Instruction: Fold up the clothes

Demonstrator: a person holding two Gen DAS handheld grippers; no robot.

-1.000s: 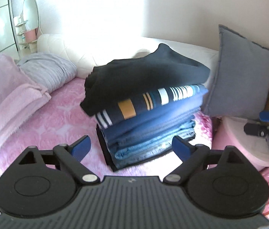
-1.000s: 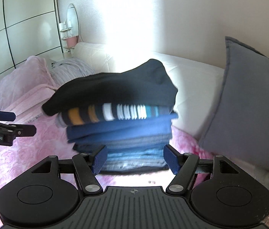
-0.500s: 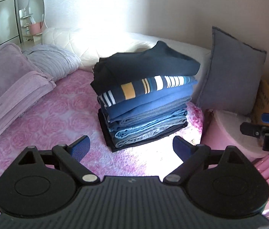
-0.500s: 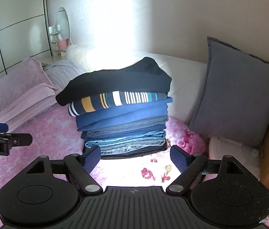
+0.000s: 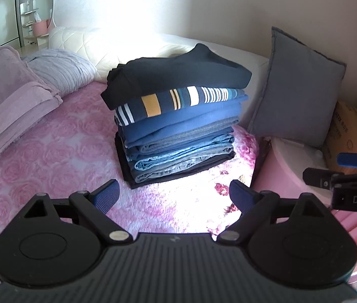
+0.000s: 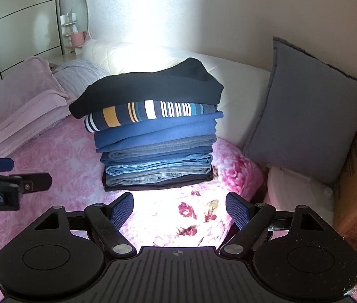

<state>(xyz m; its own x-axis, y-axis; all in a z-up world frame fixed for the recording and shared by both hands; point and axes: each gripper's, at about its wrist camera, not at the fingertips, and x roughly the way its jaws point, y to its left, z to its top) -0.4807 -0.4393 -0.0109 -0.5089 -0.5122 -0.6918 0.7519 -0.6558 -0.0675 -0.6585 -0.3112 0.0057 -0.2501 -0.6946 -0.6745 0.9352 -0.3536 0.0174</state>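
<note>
Pink floral bedspread (image 5: 52,151) covers bed. Grey cushion (image 6: 310,111) leans against wall, right of stack. Folded clothes stack (image 5: 178,126) sits mid-bed, dark top uppermost. Left gripper (image 5: 174,197) and right gripper (image 6: 179,208) hover near stack, fingers wide, empty.

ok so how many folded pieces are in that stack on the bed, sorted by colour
black or very dark: 2, one on top and one at the bottom
striped navy: 1
plain blue: 1
grey: 1
blue denim: about 3, the folds are hard to separate
total: about 8
</note>
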